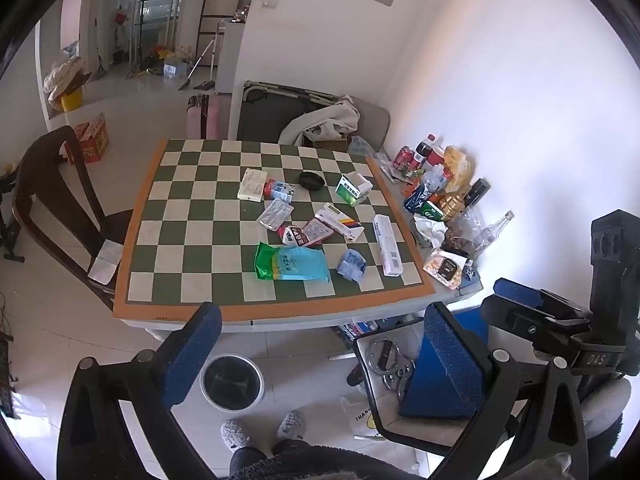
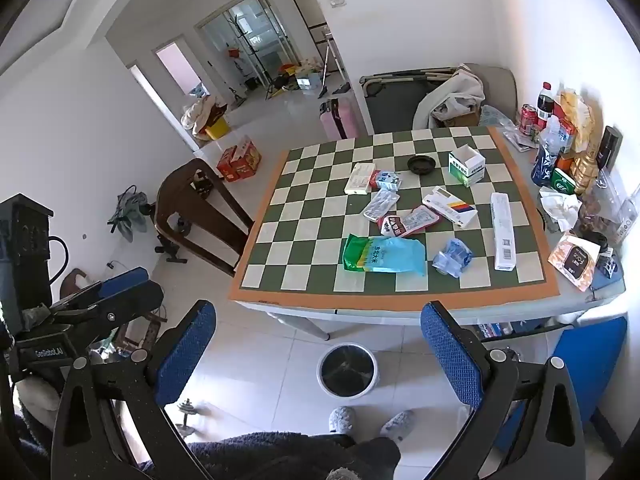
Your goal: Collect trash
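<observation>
bin: floor, black liner | left gripper, right gripper: jaws apart

A table covered by a green-and-white checkered mat stands ahead of both grippers. On the mat lie a blue-green plastic bag, a crumpled blue wrapper, a long white box, blister packs and a black ashtray. Below, on the tiled floor, sits a white trash bin.
</observation>
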### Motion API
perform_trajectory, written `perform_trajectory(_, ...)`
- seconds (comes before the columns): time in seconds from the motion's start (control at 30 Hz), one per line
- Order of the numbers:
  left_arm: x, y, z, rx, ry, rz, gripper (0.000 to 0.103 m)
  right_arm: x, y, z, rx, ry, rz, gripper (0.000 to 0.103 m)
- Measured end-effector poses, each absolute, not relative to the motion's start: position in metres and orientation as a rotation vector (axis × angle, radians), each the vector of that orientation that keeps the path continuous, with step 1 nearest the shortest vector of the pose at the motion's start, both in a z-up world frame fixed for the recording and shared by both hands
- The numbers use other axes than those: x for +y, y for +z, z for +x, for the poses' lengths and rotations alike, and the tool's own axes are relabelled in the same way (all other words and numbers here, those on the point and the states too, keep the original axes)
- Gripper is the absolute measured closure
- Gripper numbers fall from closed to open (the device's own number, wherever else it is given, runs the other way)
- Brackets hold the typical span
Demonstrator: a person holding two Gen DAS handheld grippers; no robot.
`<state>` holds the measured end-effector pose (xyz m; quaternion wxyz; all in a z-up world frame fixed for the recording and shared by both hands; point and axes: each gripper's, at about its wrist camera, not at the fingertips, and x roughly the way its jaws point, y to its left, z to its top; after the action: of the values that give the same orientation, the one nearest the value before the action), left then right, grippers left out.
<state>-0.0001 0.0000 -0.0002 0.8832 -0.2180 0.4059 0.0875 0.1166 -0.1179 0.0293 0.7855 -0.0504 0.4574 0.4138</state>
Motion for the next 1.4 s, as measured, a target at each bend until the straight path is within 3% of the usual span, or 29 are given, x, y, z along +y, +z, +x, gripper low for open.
perform_trajectory(1.4, -0.005, -0.014, 0.004, 0.853, 0.180, -0.457, 0.000, -0.106, 0.029, 0.133, 1.002, 0.928, -0.097, 0.000)
